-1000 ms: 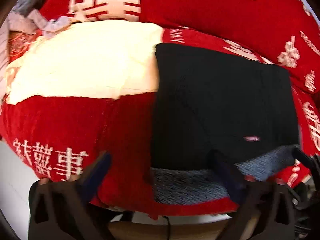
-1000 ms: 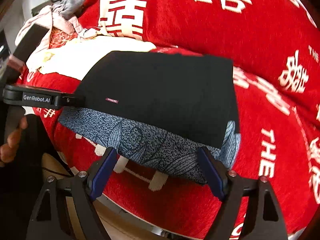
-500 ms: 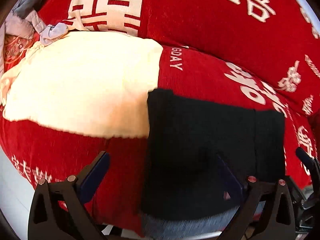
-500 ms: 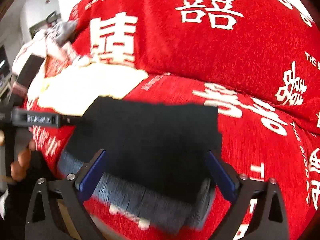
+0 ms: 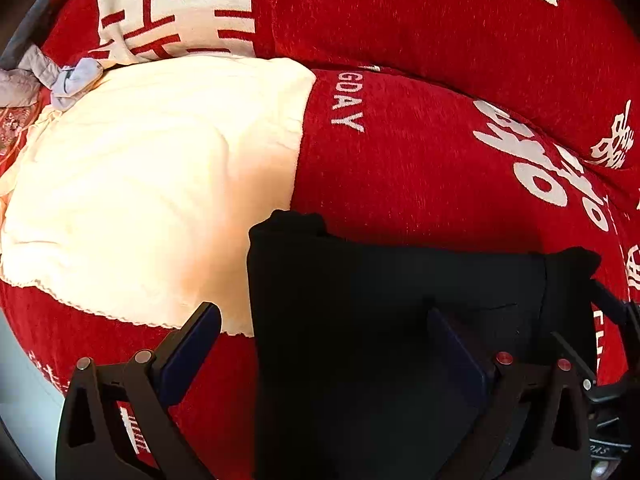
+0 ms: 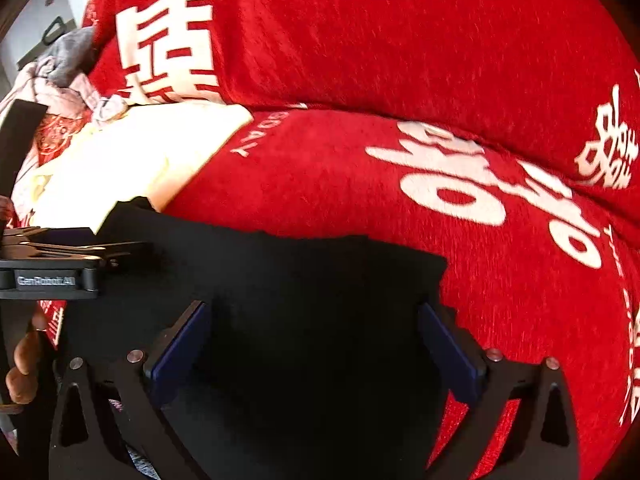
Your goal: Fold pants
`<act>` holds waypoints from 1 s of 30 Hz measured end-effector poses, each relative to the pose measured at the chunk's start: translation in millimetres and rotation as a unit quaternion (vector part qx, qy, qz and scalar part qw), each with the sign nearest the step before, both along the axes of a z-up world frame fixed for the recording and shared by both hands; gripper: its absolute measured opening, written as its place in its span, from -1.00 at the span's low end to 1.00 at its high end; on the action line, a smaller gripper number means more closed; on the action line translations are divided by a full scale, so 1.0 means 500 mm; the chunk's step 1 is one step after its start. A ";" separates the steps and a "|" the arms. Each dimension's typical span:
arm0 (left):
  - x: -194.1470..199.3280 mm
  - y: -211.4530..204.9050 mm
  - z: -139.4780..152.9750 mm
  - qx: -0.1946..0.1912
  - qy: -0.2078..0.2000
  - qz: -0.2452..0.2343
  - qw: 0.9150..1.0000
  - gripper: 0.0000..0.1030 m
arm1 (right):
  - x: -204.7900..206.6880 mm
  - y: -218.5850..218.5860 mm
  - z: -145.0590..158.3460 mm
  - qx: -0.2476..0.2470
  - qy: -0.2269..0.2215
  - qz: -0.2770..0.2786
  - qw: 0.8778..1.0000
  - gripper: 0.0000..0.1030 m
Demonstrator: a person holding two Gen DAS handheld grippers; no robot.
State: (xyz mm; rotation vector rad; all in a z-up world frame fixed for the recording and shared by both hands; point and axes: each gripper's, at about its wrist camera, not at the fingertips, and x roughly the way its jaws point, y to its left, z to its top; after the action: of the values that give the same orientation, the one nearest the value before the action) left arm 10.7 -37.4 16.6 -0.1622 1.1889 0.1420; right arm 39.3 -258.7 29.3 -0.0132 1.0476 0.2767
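The folded black pants [image 5: 380, 320] lie on the red sofa seat near its front edge; they also fill the lower middle of the right wrist view [image 6: 300, 300]. My left gripper [image 5: 324, 344] is open, its jaws wide apart over the pants' left part. My right gripper [image 6: 316, 340] is open over the pants' right part, holding nothing. The left gripper's body [image 6: 48, 268] shows at the left of the right wrist view. The patterned grey fabric seen before is mostly hidden.
A cream cloth [image 5: 152, 184] lies on the seat left of the pants, also in the right wrist view [image 6: 132, 152]. The red sofa back [image 5: 400, 20] with white characters rises behind. Loose grey and pink clothes [image 6: 60, 72] are piled at far left.
Both grippers have moved forward and down over the pants, which now sit low and close in both views. The grey patterned fabric has dropped out of sight. Both stay open.
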 end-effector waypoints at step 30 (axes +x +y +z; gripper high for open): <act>-0.019 0.030 0.003 -0.020 -0.004 0.025 0.999 1.00 | -0.002 0.072 0.015 -0.048 0.023 0.036 0.998 1.00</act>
State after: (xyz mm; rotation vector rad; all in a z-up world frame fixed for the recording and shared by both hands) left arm 1.2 -22.3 18.2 -0.2266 1.1817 0.1611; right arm 38.1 -222.8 36.7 -0.1318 1.1062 0.2929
